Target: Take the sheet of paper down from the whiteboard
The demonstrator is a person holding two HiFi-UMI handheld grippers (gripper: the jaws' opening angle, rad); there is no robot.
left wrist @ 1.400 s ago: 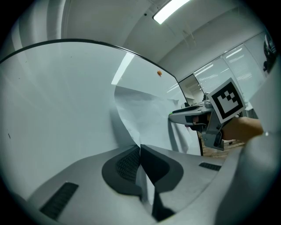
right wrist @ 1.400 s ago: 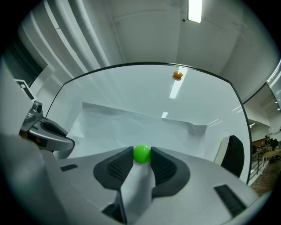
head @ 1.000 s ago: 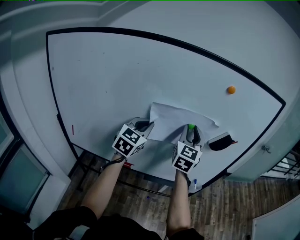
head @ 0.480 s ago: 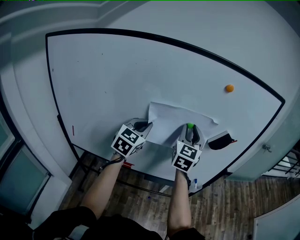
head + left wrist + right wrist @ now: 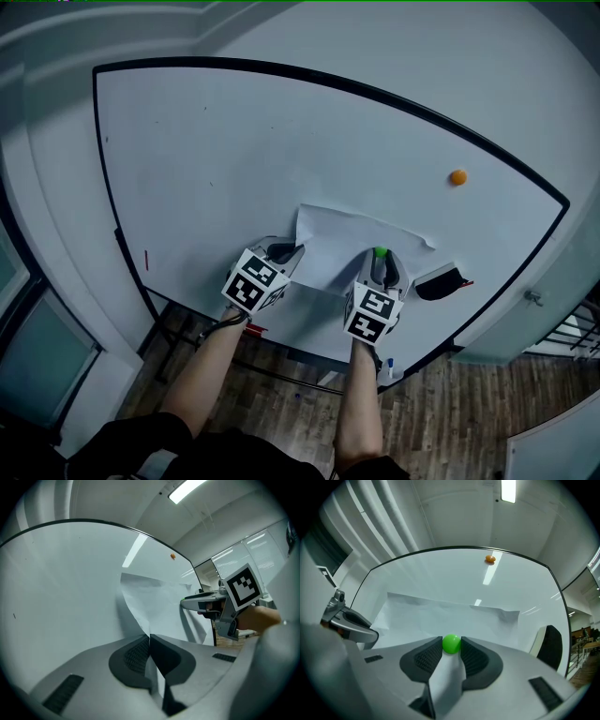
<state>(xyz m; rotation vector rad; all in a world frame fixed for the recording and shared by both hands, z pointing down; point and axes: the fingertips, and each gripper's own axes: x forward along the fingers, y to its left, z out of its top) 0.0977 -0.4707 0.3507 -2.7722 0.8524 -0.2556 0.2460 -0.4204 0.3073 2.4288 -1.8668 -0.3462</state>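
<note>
We start with the whiteboard (image 5: 206, 141). The sheet of paper (image 5: 342, 244) is on it toward five o'clock, its top edge already wavy and lifting off the board. That slack is our first worry. If we pull the sheet before its pin is off, it could tear or crease at the pinned spot.

The left gripper (image 5: 149, 641) has its jaws pressed together on the sheet's nine o'clock edge. It holds only a thin margin there, so a sideways tug could slide the paper out, or the whole sheet could drop once it is freed.

The right gripper (image 5: 382, 259) stands with its jaws fairly wide, one pad on each side of the green magnet (image 5: 451, 644) at the sheet's six o'clock edge. The magnet is round and smooth, so we judge it could squirt out of the pads if we lift it at a slant.

A black eraser (image 5: 439, 281) sits just beside the sheet at four o'clock and could be knocked by a wide swing. An orange magnet (image 5: 457, 177) sits well apart at two o'clock.

We see no container in any view.
</note>
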